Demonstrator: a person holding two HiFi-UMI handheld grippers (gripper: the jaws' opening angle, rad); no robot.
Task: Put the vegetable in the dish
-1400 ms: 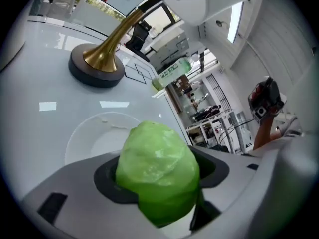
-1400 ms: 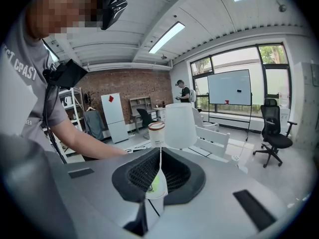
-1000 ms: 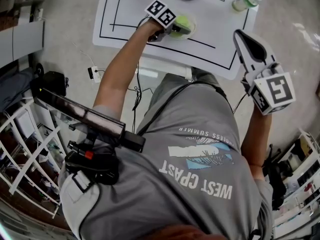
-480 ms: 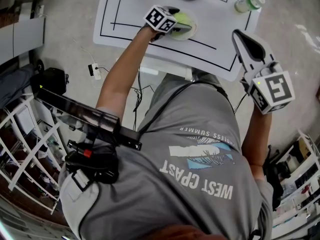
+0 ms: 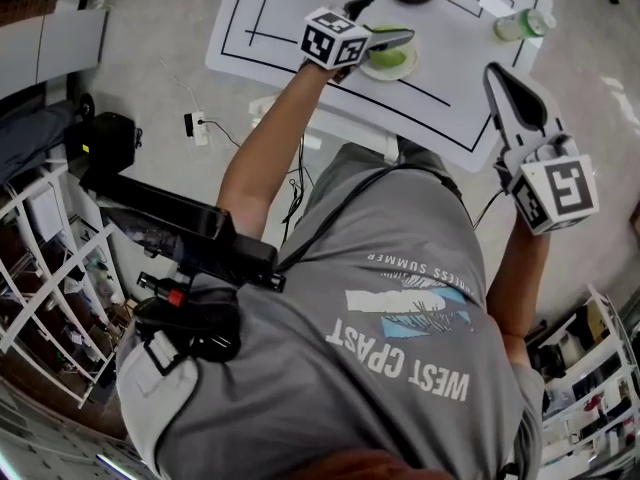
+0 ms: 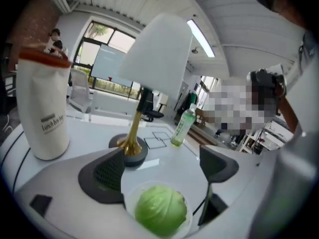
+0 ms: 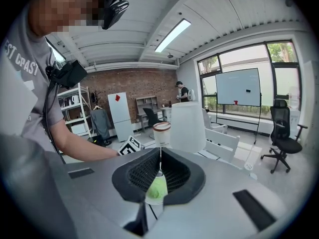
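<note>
The green cabbage (image 6: 160, 211) lies in a small clear dish (image 6: 129, 197) on the white table, seen in the left gripper view just below and ahead of the jaws. My left gripper (image 6: 162, 169) is open; its jaws have just been opening and nothing is between them. In the head view it hovers above the dish (image 5: 374, 69) and cabbage (image 5: 391, 58), left gripper (image 5: 386, 18) lifted clear. My right gripper (image 5: 498, 74) hangs off the table's near right edge, shut and empty; in the right gripper view the right gripper (image 7: 160, 158) shows only a thin slit.
A lamp with a white shade (image 6: 157, 54) and a brass stem on a dark base (image 6: 130, 152) stands behind the dish. A white bag with a red top (image 6: 44, 108) is at the left. A green-labelled bottle (image 6: 183, 126) stands at the back right, bottle (image 5: 524, 25).
My left gripper has lifted up off the dish and opened, leaving the cabbage lying in the dish. The right gripper has stayed where it was.
</note>
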